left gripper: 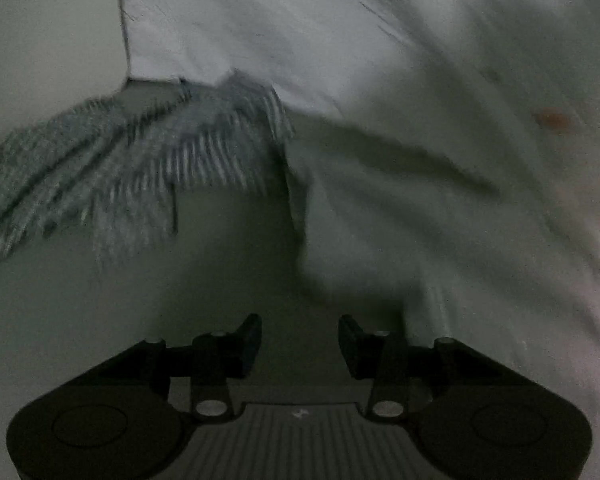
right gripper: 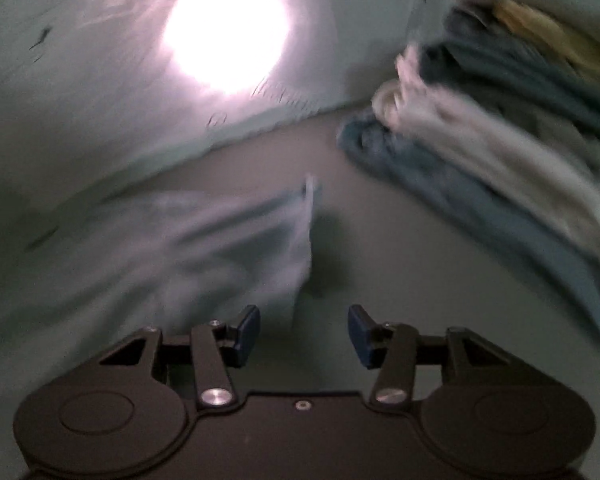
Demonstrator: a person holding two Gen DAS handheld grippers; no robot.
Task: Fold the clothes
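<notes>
Fringed woven scarf (left gripper: 112, 168), soft pale cloth (left gripper: 400, 208), seemingly matt wall (right gripper: 80, 80)

Both fisheye views were dim and grey-green, smeared throughout by motion blur. In the right wrist view a round white glare patch (right gripper: 226, 36) burned out the pale wall, and the stacked blue, cream and yellow folded cloths (right gripper: 500, 152) streaked sideways. Dark vignette curved across the upper corners. Shadows pooled under the crumpled pale cloth (left gripper: 400, 200).
</notes>
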